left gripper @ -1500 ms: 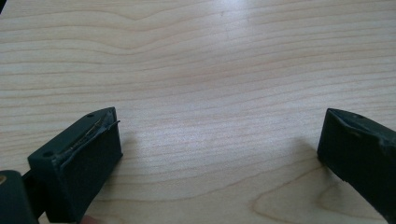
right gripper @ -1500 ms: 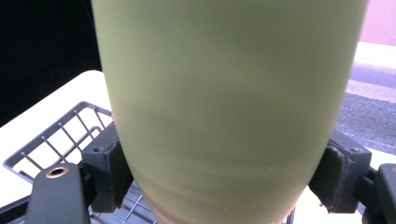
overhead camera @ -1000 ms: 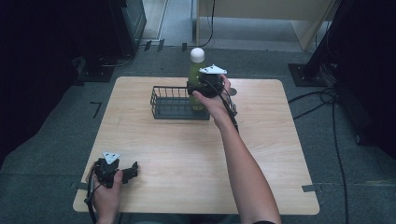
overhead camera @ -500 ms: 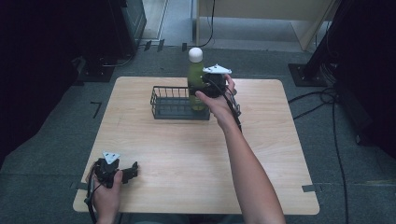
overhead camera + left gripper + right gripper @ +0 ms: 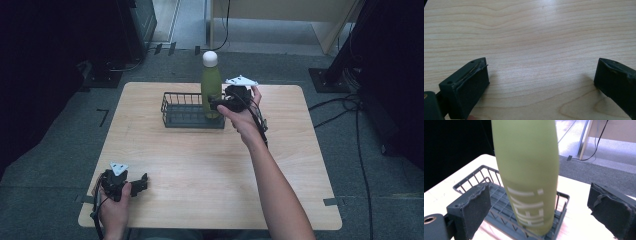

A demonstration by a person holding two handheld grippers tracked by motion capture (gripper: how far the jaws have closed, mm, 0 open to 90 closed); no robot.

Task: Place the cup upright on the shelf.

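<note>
A green bottle [image 5: 211, 87] with a white cap stands upright in the right end of a dark wire basket [image 5: 185, 112] at the back of the wooden table [image 5: 200, 165]. My right gripper [image 5: 218, 104] is level with the bottle's lower body, just to its right. In the right gripper view the bottle [image 5: 526, 170] rises between the wide-apart jaws of that open gripper [image 5: 539, 195], touching neither pad, with the basket [image 5: 474, 182] under it. My left gripper [image 5: 142, 182] rests open at the table's front left corner. The left gripper view has bare wood between its jaws [image 5: 541, 72].
Dark equipment and cables lie on the floor around the table. A black stand base [image 5: 325, 80] sits beyond the back right corner. The table's middle and right side are bare wood.
My right gripper has drawn back a little to the right and down, so more of the bottle's body shows. The bottle stays standing in the basket. The left gripper has not moved.
</note>
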